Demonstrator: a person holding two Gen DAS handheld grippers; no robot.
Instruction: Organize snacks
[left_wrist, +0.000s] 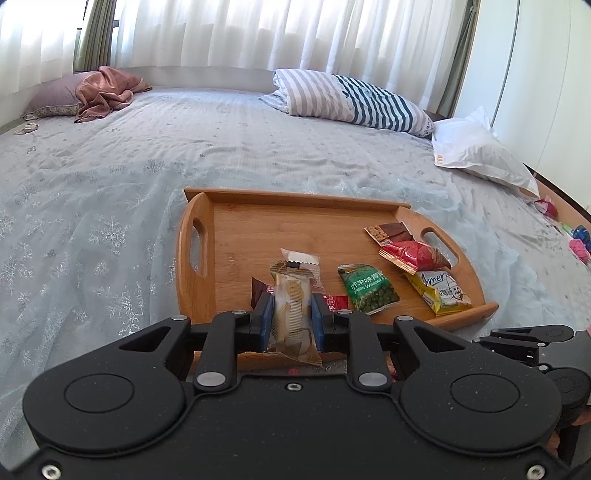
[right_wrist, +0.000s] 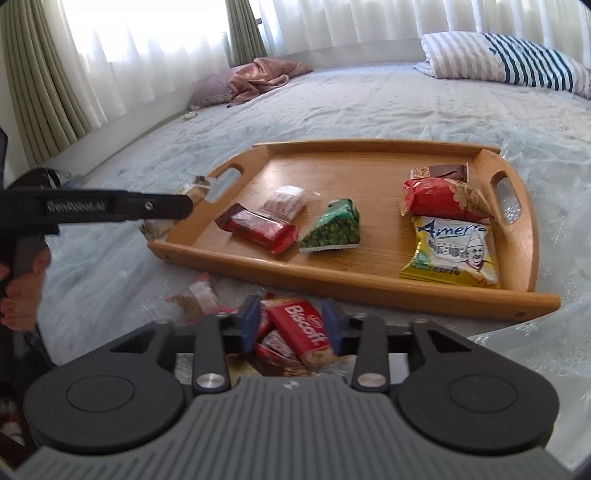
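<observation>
Daylight through white curtains falls on a wide bed (left_wrist: 147, 166) with a pale patterned cover, and a wooden tray (left_wrist: 236, 236) lies on it; from the left wrist view, the left gripper (left_wrist: 291, 317) is clamped across the middle of a tan snack packet (left_wrist: 293, 310), held upright just over the tray's near edge; the packet looks light and crinkly, its film probably slippery, and whatever is inside may crush, so a gentle squeeze across the flat middle seems the right hold. On the tray lie a green pea packet (left_wrist: 369, 288), a red packet (left_wrist: 417, 254), a yellow packet (left_wrist: 441, 291) and a brown bar (left_wrist: 389, 232), with a white-wrapped piece (left_wrist: 301, 258) behind the held one.

From the right wrist view, the right gripper (right_wrist: 291, 325) hovers over a small heap of loose snacks on the bed, just in front of the tray (right_wrist: 369, 291); its jaws stand apart around a red biscuit packet (right_wrist: 306, 328), whether touching it I cannot tell; a thin, stiff bar, best taken by its long sides. A red wafer bar (right_wrist: 258, 229) lies on the tray near the pea packet (right_wrist: 332, 229).
</observation>
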